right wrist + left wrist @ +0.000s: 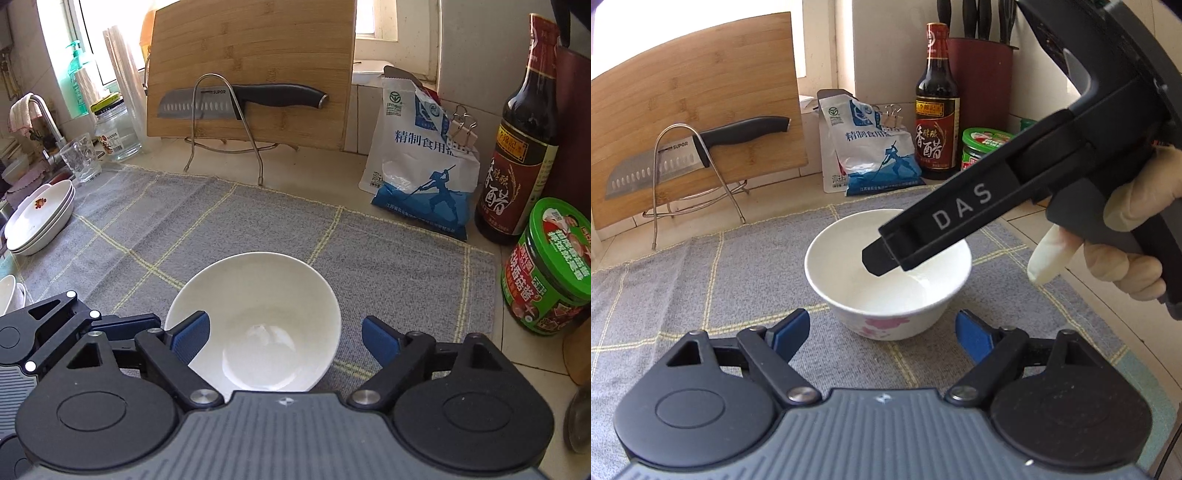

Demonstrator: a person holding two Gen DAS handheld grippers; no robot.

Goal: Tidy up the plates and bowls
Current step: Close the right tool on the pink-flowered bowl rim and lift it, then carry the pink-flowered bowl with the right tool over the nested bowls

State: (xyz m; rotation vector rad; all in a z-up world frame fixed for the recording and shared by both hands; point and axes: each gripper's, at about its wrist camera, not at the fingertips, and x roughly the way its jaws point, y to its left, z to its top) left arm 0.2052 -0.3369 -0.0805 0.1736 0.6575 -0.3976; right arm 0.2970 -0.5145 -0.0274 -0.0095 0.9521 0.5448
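A white bowl [886, 273] with pink flowers on its side stands upright on the grey checked cloth [701, 280]. My left gripper [882, 336] is open just in front of it, its blue pads [792, 332] either side of the bowl's base without touching. My right gripper [882, 258], held by a gloved hand [1126, 254], reaches in from the right with a finger inside the bowl. In the right wrist view the bowl [266, 317] lies under my open right gripper [286, 338]: one pad is inside it, the other outside the right rim. Stacked white plates [40, 218] sit far left.
A bamboo cutting board [251, 55] with a knife [236, 99] leans on a wire rack at the back. A salt bag [421, 166], vinegar bottle [517, 158] and green jar [546, 266] crowd the right. A glass [81, 158], a jar and a sink tap stand left.
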